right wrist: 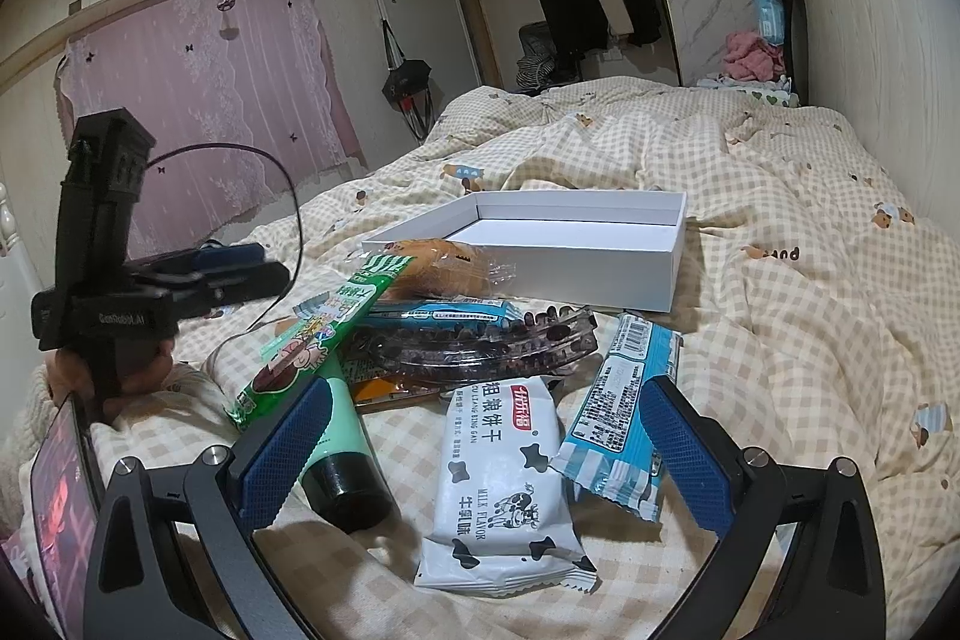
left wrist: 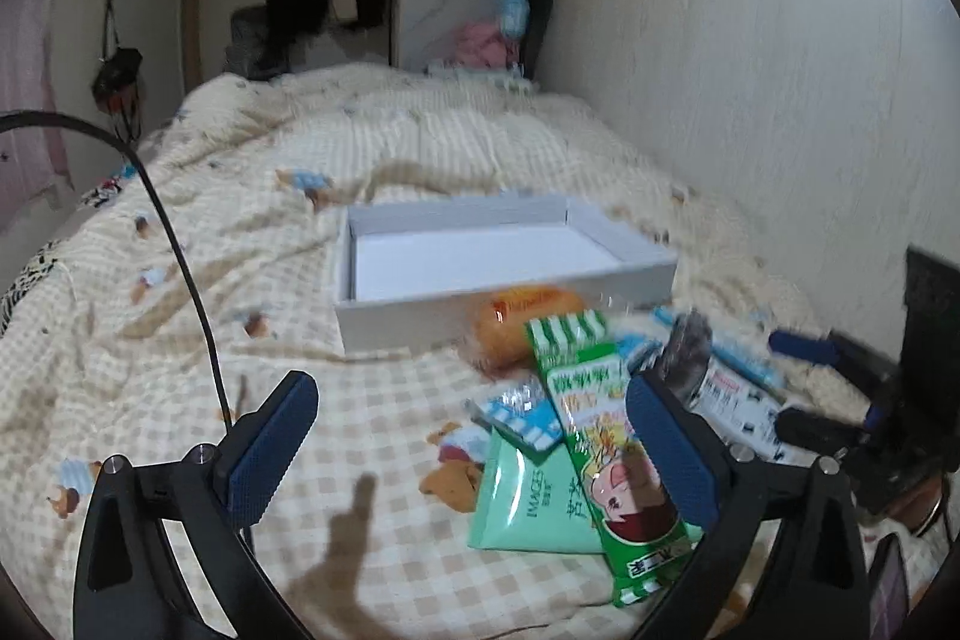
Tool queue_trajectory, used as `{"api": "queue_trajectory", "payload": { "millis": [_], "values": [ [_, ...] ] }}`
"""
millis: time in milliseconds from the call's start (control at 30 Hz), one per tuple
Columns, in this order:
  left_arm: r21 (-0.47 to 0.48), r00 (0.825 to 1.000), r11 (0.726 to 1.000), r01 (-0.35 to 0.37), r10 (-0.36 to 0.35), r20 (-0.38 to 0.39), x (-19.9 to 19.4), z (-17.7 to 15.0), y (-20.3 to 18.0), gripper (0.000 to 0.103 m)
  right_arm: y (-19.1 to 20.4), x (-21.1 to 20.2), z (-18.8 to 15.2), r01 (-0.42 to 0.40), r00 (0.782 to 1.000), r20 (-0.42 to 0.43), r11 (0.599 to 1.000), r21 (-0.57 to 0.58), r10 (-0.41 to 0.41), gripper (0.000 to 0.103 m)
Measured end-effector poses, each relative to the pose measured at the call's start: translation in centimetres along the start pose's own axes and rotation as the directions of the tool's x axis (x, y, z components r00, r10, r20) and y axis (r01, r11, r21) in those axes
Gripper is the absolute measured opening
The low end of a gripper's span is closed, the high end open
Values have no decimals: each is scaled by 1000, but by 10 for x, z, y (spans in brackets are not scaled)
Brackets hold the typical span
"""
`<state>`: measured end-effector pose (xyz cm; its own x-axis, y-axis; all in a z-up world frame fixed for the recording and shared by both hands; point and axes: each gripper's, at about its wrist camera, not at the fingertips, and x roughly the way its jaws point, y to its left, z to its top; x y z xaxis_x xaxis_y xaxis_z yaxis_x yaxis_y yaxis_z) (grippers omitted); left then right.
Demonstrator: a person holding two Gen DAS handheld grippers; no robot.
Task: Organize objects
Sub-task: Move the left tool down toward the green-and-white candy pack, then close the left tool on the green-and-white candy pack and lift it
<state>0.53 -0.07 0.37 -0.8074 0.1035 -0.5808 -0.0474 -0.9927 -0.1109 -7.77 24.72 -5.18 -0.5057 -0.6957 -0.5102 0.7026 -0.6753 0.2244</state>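
A heap of snack packets lies on the checked bedspread in front of an empty white box (left wrist: pixel 420 322) (right wrist: pixel 600 268). My left gripper (left wrist: pixel 474 451) is open above the bedspread; its right finger overlaps a green snack packet (left wrist: pixel 606 436) that lies on a mint tube (left wrist: pixel 528 496). My right gripper (right wrist: pixel 486 460) is open over a white milk-biscuit packet (right wrist: pixel 498 490), with a blue packet (right wrist: pixel 624 412) by its right finger and the mint tube (right wrist: pixel 336 448) by its left. Neither gripper holds anything. Nearer the box are an orange bun packet (left wrist: pixel 522 322) (right wrist: pixel 438 268) and a dark clear tray of sweets (right wrist: pixel 480 346).
A hand (right wrist: pixel 138 370) holds the left gripper (right wrist: pixel 258 265) at the left of the right wrist view, its cable looping over the bed. A phone (right wrist: pixel 60 508) lies at the lower left. The wall runs along the bed's right side. Rumpled duvet fills the bed behind the box.
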Motion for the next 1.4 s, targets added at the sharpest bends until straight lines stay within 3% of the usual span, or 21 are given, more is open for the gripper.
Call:
{"api": "queue_trajectory", "payload": {
  "millis": [67,133,233,300,367,433,467,533,667,800,1067,1133,1167,1233,1267,1333,1400],
  "values": [
    [-14,999,999,31,-30,35,-10,6,5,103,-1,1,0,2,1000,-5,1000,5,-2,103],
    [-28,998,998,62,-62,20,-14,15,10,103,0,1,-2,8,1000,-7,1000,6,-8,103],
    [-27,993,998,62,-64,-104,-7,26,9,103,-1,-1,-2,22,1000,-7,1000,6,-22,103],
    [-7,978,997,74,-74,-196,-1,29,0,103,-1,-2,-2,23,1000,-1,1000,6,-23,103],
    [9,953,993,114,-106,-285,8,30,-10,103,-1,-1,-3,24,1000,-4,1000,5,-24,103],
    [13,914,992,124,-108,-392,20,31,-22,103,-1,-1,-3,22,1000,-6,1000,5,-22,103],
    [16,877,995,103,-83,-473,30,30,-29,103,-2,-1,-2,21,1000,-6,1000,6,-21,103],
    [30,824,997,70,-41,-565,44,27,-38,103,-3,-2,-3,17,1000,-3,1000,14,-17,103],
    [72,771,997,18,32,-636,56,18,-42,100,-9,-3,-3,11,1000,3,999,35,-12,103],
    [-6,741,998,63,-50,-670,59,13,-38,79,-13,-3,-3,4,1000,1,998,57,-4,103],
    [66,742,997,47,10,-671,61,14,-49,48,-18,-6,-1,6,1000,14,996,88,-8,103],
    [63,745,998,32,18,-667,61,16,-47,25,-20,-8,-2,6,1000,19,996,95,-7,103],
    [42,747,998,35,2,-665,59,17,-45,21,-21,-9,-2,5,1000,21,995,97,-7,103],
    [-29,774,998,56,-62,-631,53,22,-37,20,-23,-9,-2,-1,1000,24,994,105,-1,103],
    [-34,791,998,51,-61,-609,48,24,-35,20,-23,-9,-2,-3,1000,23,994,110,0,103],
    [0,828,1000,18,-15,-560,41,26,-33,20,-25,-8,-2,-5,1000,19,992,123,2,103],
    [35,848,999,-5,23,-530,36,24,-31,20,-26,-6,-3,-6,1000,12,991,131,4,103]
  ]
}}
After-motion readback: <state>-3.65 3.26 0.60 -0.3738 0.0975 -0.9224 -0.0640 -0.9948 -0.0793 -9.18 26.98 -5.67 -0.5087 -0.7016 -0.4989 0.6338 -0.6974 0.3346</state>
